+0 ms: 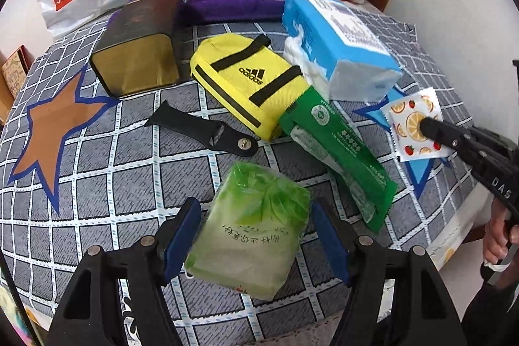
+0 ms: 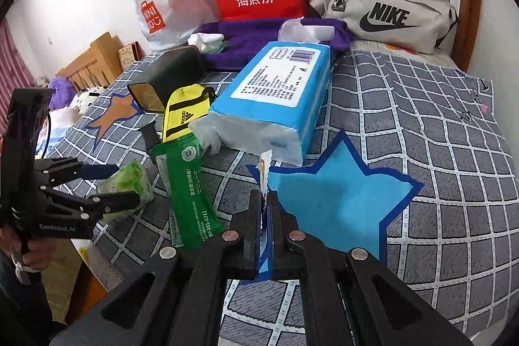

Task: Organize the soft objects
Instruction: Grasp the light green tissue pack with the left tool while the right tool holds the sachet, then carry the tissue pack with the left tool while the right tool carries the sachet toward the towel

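Jaws first: our left gripper [image 1: 254,244] brackets the green tissue pack [image 1: 249,229] with a sliver of gap each side, holding nothing yet, while our right gripper [image 2: 266,200] is pinched tight on the fruit-print sachet [image 1: 413,124]. That pack lies on the bed [image 1: 97,184] near its front edge, long axis running away from us toward the yellow adidas pouch [image 1: 249,83]. We judge it light, squashy and slick-wrapped, best taken across its short sides.
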The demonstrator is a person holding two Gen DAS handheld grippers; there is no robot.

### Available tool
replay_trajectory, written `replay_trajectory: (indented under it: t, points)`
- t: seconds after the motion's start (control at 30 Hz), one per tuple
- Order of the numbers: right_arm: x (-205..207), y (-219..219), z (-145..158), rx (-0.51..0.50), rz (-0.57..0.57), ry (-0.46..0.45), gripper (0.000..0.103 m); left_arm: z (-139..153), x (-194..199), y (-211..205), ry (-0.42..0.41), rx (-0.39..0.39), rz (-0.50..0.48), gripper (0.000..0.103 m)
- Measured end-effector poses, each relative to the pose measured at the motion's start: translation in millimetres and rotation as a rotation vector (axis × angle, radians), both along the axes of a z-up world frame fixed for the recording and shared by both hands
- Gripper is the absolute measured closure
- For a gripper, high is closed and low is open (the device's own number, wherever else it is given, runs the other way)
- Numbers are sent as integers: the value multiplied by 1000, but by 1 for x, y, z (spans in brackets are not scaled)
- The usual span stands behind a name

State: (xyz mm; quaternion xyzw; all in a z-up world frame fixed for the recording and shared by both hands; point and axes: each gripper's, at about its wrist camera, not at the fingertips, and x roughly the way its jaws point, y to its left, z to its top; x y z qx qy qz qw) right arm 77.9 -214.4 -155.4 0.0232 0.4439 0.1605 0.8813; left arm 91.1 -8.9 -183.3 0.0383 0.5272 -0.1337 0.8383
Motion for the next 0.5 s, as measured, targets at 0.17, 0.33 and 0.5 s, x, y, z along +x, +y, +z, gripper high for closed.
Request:
replay_trajectory:
  t: [0.17,0.33,0.5]
  points:
    - [6,3,-4,-5,13,15,98,-8,0,-9,-22,71,-27,34]
    - [9,6,-13,-11,16,43,97,-7,-2,-7,-50,69,-39,45]
    - [8,8,-6,-7,35,25,99,4,0,9,-61,26,-21,47]
